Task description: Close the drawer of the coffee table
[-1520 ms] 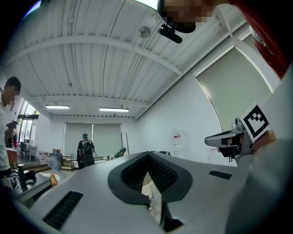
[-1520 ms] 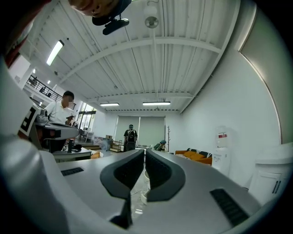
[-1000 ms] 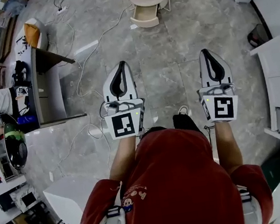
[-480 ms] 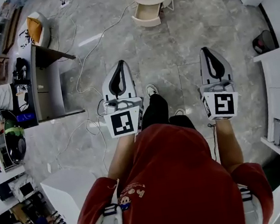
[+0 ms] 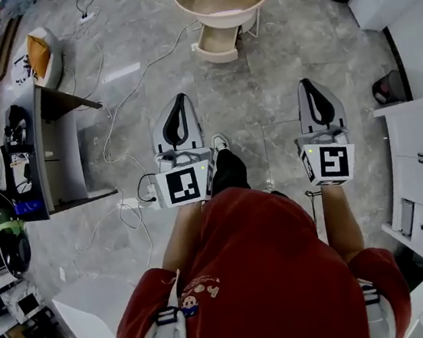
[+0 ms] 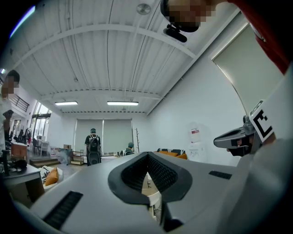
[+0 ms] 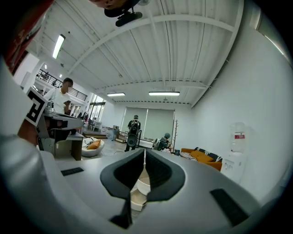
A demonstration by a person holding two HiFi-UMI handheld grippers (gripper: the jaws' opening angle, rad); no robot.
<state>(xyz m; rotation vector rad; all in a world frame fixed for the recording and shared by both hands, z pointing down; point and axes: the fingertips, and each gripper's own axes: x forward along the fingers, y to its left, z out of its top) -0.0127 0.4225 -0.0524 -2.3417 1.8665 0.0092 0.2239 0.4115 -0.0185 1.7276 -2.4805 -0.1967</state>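
— Where is the drawer?
— The drawer stands pulled out below the near edge of the round table, well ahead of me on the floor.
— And your claws?
— My left claw and right claw are both closed together, with nothing in them. I hold them level, side by side, pointing to the table. I think closed tips give a firm blunt end to push the drawer front; no grip is needed.
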